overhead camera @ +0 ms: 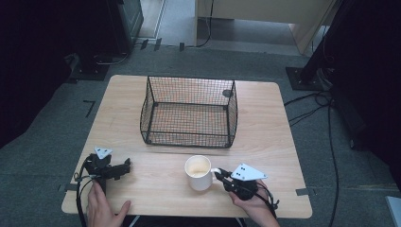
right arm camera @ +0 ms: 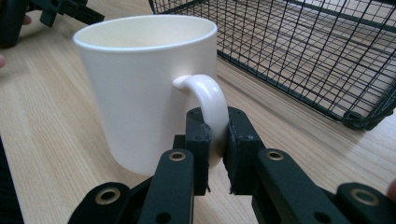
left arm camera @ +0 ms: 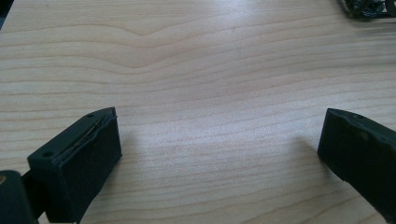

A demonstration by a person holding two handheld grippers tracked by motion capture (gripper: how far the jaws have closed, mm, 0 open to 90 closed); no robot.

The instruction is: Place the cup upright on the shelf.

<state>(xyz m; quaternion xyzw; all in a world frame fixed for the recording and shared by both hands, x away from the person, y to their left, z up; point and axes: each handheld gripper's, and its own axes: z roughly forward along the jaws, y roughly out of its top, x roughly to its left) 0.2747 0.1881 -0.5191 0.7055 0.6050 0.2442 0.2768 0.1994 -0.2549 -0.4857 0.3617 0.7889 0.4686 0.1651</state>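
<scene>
Your right gripper (right arm camera: 217,149) is clamped on the handle (right arm camera: 208,100) of a white mug (overhead camera: 199,172). Both black jaws press the loop of the handle from either side, low on its curve. The mug stands upright on the wooden table (overhead camera: 265,137), directly ahead of this gripper, with its handle turned back toward you and its open mouth facing straight up. Its long axis runs vertically, from base to rim. As far as the rim lets you see, nothing is inside.

Beyond the mug, farther from your right gripper and slightly to one side, sits a black wire basket (overhead camera: 189,111), open at the top, its near wall close to the mug but not touching it.

Your left gripper (left arm camera: 219,140) rests low over bare wood well off to the side of the mug, jaws spread wide with nothing between them.

What could go wrong: the grip is on a narrow, rounded, glossy handle, well to one side of the mug's weight. If you lift, the body will likely want to swing down and pivot between the pads, tipping the mouth away from you. A quick lift or a twist of the wrist would make slipping more likely. If you carry it toward the basket, a sagging mug could catch its base on the wire rim.
</scene>
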